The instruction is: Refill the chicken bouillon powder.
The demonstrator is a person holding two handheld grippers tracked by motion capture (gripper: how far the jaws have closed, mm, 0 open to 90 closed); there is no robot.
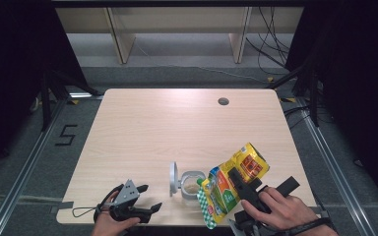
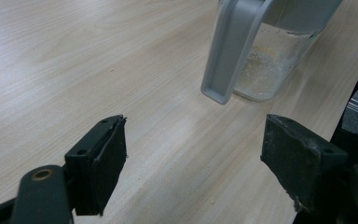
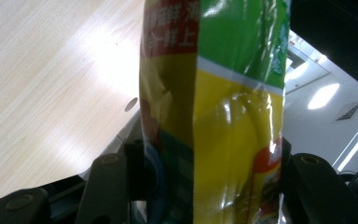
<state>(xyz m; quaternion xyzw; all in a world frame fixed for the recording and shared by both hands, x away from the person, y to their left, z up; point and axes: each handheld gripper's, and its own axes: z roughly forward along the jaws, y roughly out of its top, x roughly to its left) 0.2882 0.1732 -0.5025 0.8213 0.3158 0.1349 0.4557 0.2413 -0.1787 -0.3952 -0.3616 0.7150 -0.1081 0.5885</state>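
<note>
Pouring from the pouch (image 1: 232,184) into the small clear jar (image 1: 192,185) looks to be the step in hand. The right gripper (image 1: 241,184) is clamped across the middle of the yellow-and-green pouch — in the right gripper view its jaws press on both sides of the bag (image 3: 223,121). The pouch is tipped over, its green spout end low and right at the jar's rim, its yellow end raised up and away toward the table's right edge. The jar stands near the front edge of the table (image 1: 177,128) with its grey lid (image 1: 173,178) swung up on the left side, and a little pale powder lies in its bottom (image 2: 265,70).

The left gripper (image 1: 145,204) rests to the left of the jar with its jaws apart and nothing between them, well short of touching the jar.

To do this well, I'd keep the spout directly over the jar's mouth and raise the far end of the pouch slowly, so the contents slide rather than rush. The squeeze should stay even — a harder pinch could burst powder out past the rim. The jar looks light and stands unheld, so the spout should not push against it; bringing the free gripper in to steady its side would help.
</note>
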